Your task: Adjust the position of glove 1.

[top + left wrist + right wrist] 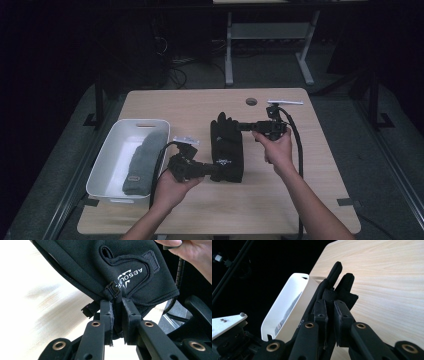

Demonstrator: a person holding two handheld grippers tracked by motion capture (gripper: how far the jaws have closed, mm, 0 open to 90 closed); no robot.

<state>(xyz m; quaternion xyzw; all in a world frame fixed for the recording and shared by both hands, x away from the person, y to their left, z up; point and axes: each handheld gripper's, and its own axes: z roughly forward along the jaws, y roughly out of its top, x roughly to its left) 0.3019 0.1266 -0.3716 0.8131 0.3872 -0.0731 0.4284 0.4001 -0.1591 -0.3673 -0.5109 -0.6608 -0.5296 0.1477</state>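
In the left gripper view, the left claw (pixel 116 305) is pinched tight on the cuff edge of a black glove (pixel 105 267); the fabric runs down between the pads and the part gripped is hidden there. A small clip (pixel 113 289) sits on the cuff just above the pads, and white lettering on the glove is partly cut off by a fold. In the right gripper view the right claw (pixel 330 307) is likewise closed on the glove (pixel 342 287) at the finger end, two black fingers standing up past the pads; the rest of the glove is hidden under the claw itself.

From the high view, the left claw (pixel 216 171) holds the near end of the glove (pixel 226 147) and the right claw (pixel 243 126) the far end, so the glove stretches between them over the middle of the tabletop (pixel 210 102). Whether it touches the wood or hangs just above it I cannot tell; the picture is dim and the glove is a dark mass.

Left of the glove, near the tabletop's left edge, stands a white bin (pixel 107 155). Inside lies a grey glove (pixel 144 162), lengthwise, its detail too dark to make out.
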